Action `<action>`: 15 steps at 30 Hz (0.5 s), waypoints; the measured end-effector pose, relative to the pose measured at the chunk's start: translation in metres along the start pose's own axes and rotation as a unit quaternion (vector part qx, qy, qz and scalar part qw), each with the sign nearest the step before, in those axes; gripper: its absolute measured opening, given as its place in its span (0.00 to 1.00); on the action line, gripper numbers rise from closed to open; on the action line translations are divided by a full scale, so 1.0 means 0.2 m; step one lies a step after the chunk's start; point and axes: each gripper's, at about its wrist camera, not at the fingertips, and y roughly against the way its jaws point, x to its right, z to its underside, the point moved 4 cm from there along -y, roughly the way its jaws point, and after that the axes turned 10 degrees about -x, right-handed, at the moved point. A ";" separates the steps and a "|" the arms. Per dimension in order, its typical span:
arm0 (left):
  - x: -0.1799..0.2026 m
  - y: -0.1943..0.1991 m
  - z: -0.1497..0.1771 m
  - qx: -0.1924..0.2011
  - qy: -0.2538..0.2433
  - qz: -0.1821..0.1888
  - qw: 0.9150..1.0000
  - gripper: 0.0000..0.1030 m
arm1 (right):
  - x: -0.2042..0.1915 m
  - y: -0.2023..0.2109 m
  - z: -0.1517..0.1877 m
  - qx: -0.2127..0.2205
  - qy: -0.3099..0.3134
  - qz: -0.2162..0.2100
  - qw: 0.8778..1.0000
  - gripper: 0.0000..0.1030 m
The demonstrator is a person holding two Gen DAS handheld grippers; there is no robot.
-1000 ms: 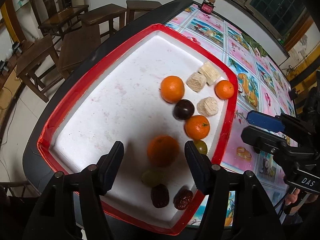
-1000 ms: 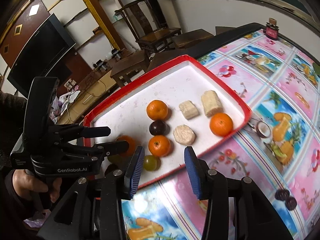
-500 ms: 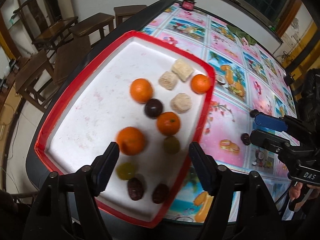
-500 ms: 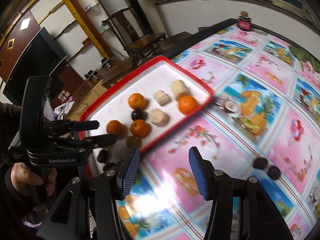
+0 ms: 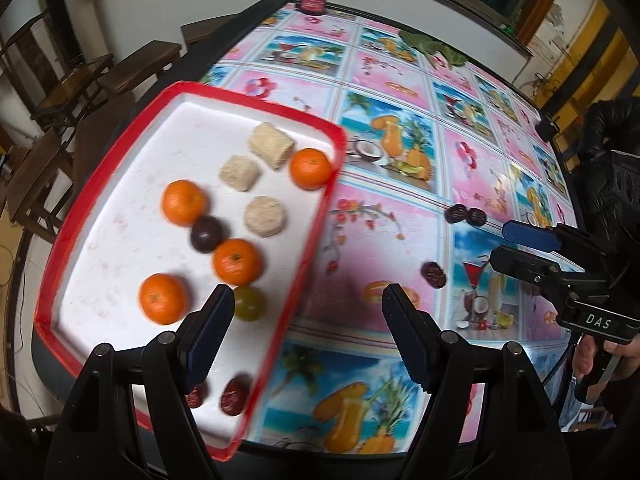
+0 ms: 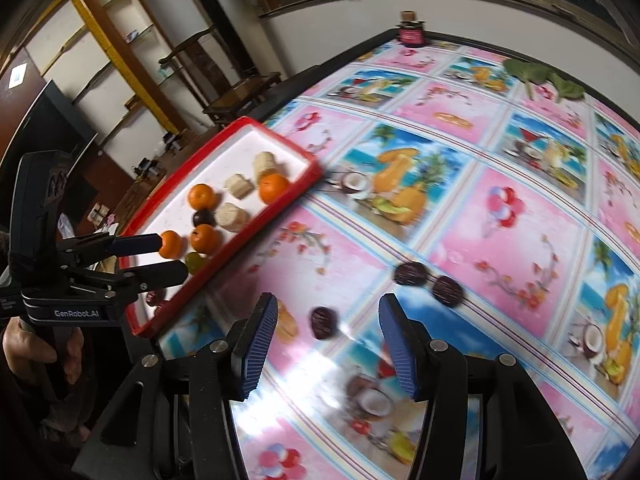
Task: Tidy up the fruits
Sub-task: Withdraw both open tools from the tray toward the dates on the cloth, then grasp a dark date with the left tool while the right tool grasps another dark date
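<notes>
A red-rimmed white tray at the table's left holds several oranges, pale cakes, a dark plum, a green grape and two red dates. Three dark dates lie loose on the tablecloth: one just ahead of my open right gripper, two farther off. My open, empty left gripper hovers over the tray's right rim.
The table has a pink and blue fruit-print cloth. A small dark jar stands at the far edge. Green leaves lie far right. Wooden chairs stand left of the table.
Both grippers have swung right, away from the tray and toward the open tablecloth. The loose dates have come close in front of the right gripper. Both grippers stay open.
</notes>
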 end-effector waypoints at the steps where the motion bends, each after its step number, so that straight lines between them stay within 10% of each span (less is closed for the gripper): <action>1: 0.02 -0.01 -0.01 -0.001 -0.004 0.002 1.000 0.74 | 0.02 0.00 0.00 0.000 -0.003 0.002 1.000 0.53; 15: 0.24 -0.16 -0.13 -0.027 -0.039 0.017 0.999 0.74 | 0.28 0.02 0.06 -0.002 -0.036 0.030 0.999 0.53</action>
